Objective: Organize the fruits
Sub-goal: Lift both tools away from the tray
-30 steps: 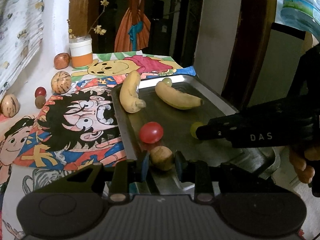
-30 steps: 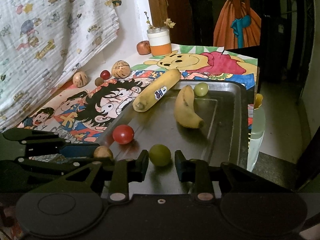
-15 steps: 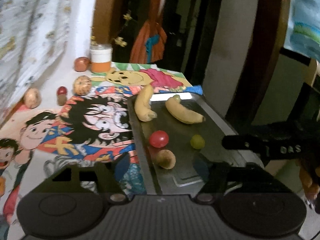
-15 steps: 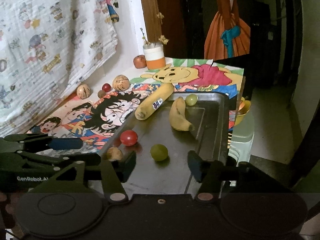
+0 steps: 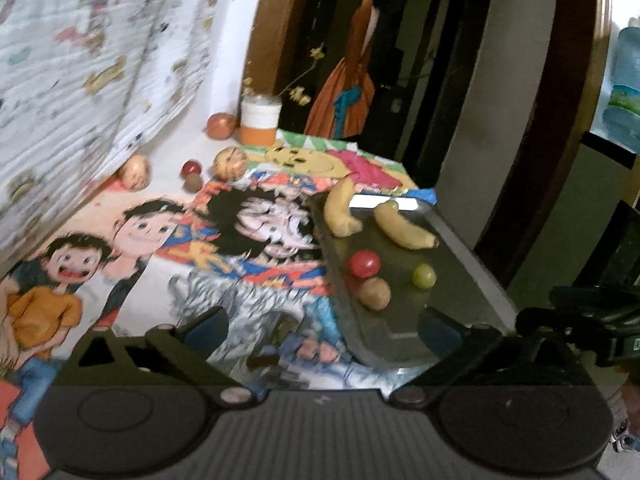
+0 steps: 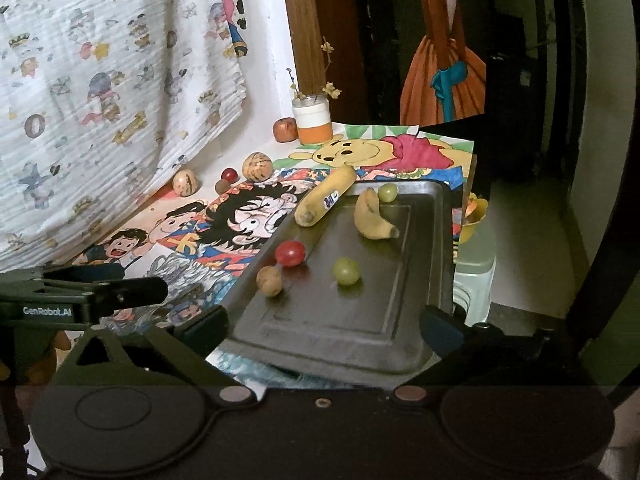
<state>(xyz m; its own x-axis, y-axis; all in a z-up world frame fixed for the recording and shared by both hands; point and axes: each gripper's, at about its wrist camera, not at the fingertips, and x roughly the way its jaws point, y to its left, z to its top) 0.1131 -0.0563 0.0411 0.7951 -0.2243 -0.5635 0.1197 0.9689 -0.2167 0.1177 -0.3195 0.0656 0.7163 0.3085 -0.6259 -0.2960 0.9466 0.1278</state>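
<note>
A dark metal tray [image 6: 424, 256] [image 5: 460, 240] lies on the cartoon-printed cloth. In it are two bananas [image 6: 326, 196] [image 6: 372, 220], a red fruit [image 6: 290, 253] [image 5: 363, 264], a brown fruit [image 6: 269, 280] [image 5: 374, 293], a green grape [image 6: 346, 270] [image 5: 424, 275] and another grape [image 6: 388, 192] at the far edge. My left gripper [image 5: 322, 332] is open and empty, back from the tray's near left corner. My right gripper [image 6: 324, 328] is open and empty above the tray's near edge.
Several loose fruits lie on the cloth at the back left: two striped round ones [image 6: 257, 166] [image 6: 185, 182], small red [image 6: 229, 175] and brown ones, and an apple [image 6: 285, 129] beside a white-orange jar [image 6: 312, 120]. A patterned curtain [image 6: 100, 80] hangs left. The table ends right of the tray.
Both grippers opened, releasing the brown fruit and the green grape onto the tray, then pulled back and up. The left wrist view swung left.
</note>
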